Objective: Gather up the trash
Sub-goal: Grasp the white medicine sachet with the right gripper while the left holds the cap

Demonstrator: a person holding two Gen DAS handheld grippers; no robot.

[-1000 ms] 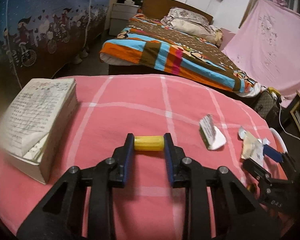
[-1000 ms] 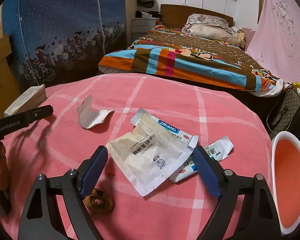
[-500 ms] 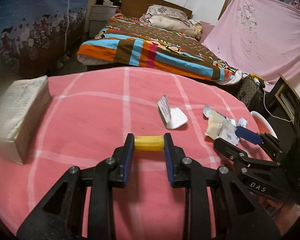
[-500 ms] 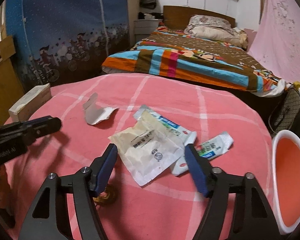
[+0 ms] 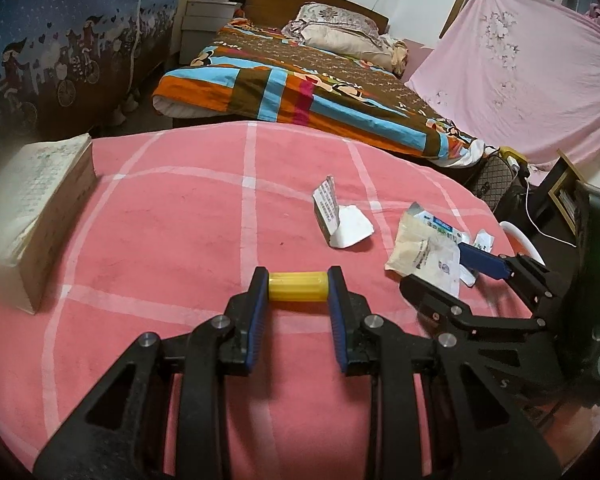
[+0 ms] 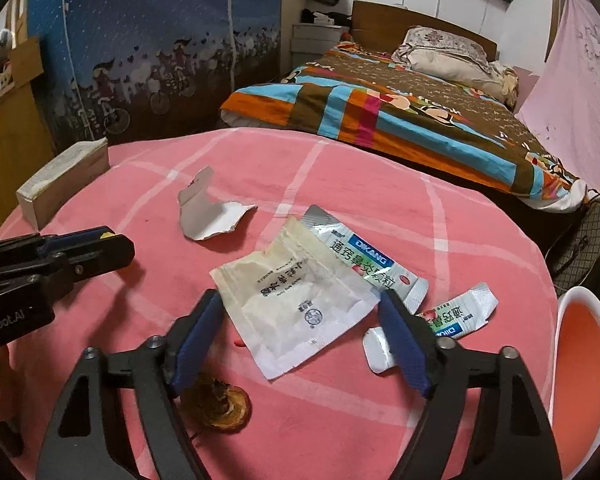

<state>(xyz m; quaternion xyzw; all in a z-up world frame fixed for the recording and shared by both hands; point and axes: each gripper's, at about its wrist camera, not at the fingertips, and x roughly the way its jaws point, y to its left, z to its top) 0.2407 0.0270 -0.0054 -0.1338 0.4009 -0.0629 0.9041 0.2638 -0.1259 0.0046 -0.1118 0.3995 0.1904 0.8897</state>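
My left gripper is shut on a small yellow cylinder and holds it over the pink checked table. My right gripper is open, its fingers on either side of a cream paper packet that lies flat on the cloth. Under and beside the packet lie two green-and-white sachets and a small torn white scrap. A torn white card piece lies further back; it also shows in the left wrist view.
An orange bin with a white rim stands at the table's right edge. A thick book lies at the left. A brown dried peel lies near my right gripper. A bed stands beyond the table.
The left gripper has swung right with the yellow cylinder, nearer the right gripper. The right gripper has moved forward and down so its fingers straddle the cream packet.
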